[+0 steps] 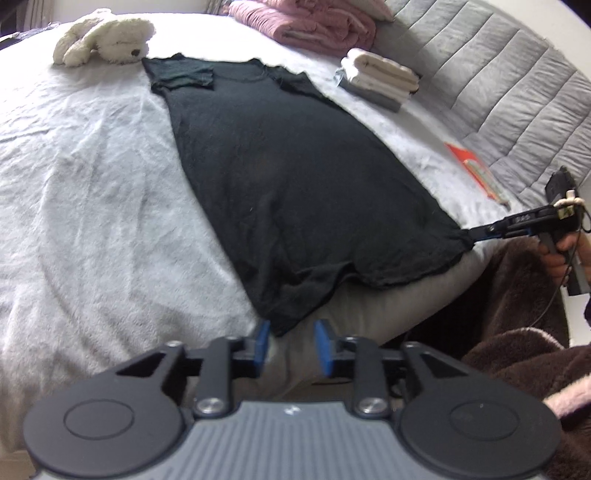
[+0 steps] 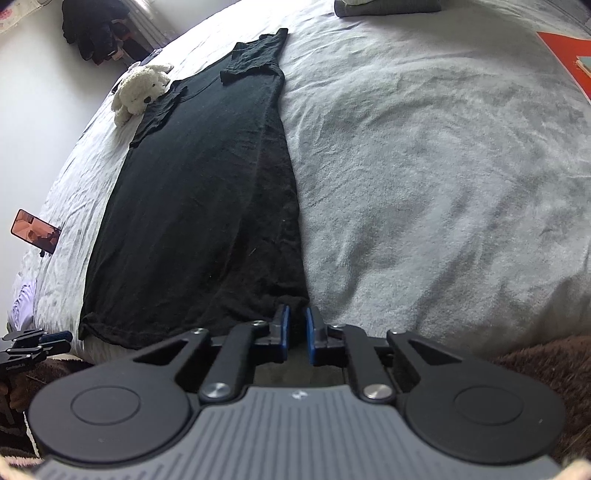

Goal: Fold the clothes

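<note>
Black T-shirt point(image 1: 295, 177) spread flat on pale grey bedspread point(image 1: 92, 184), sides already folded inward, sleeves turned in at collar end, hem at near edge of bed. All places below given relative to shirt.

Left gripper point(image 1: 291, 343): at hem's near-left corner, blue pads parted to a moderate gap. Corner of hem hangs between pads, no pinch visible; cloth loose.

Right gripper point(image 2: 296, 328): at opposite hem corner, jaws drawn narrow and clamped on fabric there. Left wrist view confirms: fingertips bite corner, cloth pulled into a small point. Person's hand point(image 1: 557, 254) wrapped round that gripper's handle.

Hem sags slightly over bed edge between two corners.

White plush dog point(image 1: 107, 37): just beyond collar end, touching shoulder on left side.
Stack of folded pale towels point(image 1: 380, 75): beyond collar end, off to right, apart from shirt.
Pink folded blanket point(image 1: 306, 20): farther past collar.
Orange flat item point(image 1: 476, 170): right of shirt, well apart; identity unclear.
Grey quilted headboard point(image 1: 498, 74): along far right.
Brown fuzzy throw point(image 1: 524, 354): below hem, off bed edge.
</note>
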Available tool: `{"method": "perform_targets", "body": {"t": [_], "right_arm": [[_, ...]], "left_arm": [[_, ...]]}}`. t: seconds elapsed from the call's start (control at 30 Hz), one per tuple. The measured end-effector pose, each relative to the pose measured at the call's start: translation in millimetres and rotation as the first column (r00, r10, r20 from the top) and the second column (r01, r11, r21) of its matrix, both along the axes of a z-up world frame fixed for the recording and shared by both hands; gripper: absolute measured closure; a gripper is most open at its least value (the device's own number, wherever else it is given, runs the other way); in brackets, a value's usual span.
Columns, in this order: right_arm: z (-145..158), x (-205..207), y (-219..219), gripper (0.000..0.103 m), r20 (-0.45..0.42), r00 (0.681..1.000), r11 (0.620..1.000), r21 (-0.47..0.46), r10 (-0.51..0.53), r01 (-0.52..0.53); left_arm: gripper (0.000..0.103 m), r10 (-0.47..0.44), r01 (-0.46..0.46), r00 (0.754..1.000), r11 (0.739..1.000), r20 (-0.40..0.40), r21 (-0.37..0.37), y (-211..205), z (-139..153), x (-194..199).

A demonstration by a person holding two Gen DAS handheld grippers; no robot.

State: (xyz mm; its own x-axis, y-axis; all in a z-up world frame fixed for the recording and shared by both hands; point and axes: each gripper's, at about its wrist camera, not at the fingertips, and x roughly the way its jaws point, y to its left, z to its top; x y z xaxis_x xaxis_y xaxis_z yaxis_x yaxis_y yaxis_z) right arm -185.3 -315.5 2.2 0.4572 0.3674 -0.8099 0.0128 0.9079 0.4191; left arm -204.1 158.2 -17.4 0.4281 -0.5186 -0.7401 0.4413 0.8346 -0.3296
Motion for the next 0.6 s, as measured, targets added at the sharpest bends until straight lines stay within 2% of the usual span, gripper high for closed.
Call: {"method": "perform_targets", "body": {"t": [0.07, 0.13, 0.23, 0.3, 0.43, 0.53, 0.6], "right_arm": [[3, 0, 1, 0.092, -0.001, 1.0, 1.0, -0.006, 0.004, -0.004], [6, 1, 1, 0.084, 0.001, 1.0, 1.0, -0.008, 0.009, -0.009], [8, 1, 1, 0.079, 0.006, 1.0, 1.0, -0.016, 0.01, -0.009], [6, 2, 1, 0.064, 0.001, 1.0, 1.0, -0.018, 0.01, -0.01], [-1, 5, 5, 0.063, -0.02, 1.0, 0.999, -0.028, 0.016, -0.017], [-10, 6, 9, 0.063, -0.02, 1.0, 1.0, -0.01, 0.021, -0.021], [-18, 4, 14, 0.068, -0.01, 1.0, 1.0, -0.017, 0.023, -0.023]], "left_arm": [[0.065, -0.008, 0.008, 1.0, 1.0, 0.018, -0.011, -4, 4, 1], [0.062, -0.015, 0.016, 0.999, 1.0, 0.036, -0.023, -11, 6, 5], [0.059, -0.034, 0.035, 0.998, 0.999, 0.05, -0.024, -22, 6, 13], [0.056, -0.063, 0.063, 0.997, 0.998, 0.054, -0.014, -33, 4, 19], [0.055, -0.146, 0.145, 0.988, 0.989, 0.047, 0.026, -54, -6, 29], [0.056, -0.174, 0.173, 0.985, 0.981, 0.008, 0.091, -65, -21, 32], [0.057, -0.177, 0.173, 0.984, 0.979, 0.032, 0.109, -66, -23, 26]]}}
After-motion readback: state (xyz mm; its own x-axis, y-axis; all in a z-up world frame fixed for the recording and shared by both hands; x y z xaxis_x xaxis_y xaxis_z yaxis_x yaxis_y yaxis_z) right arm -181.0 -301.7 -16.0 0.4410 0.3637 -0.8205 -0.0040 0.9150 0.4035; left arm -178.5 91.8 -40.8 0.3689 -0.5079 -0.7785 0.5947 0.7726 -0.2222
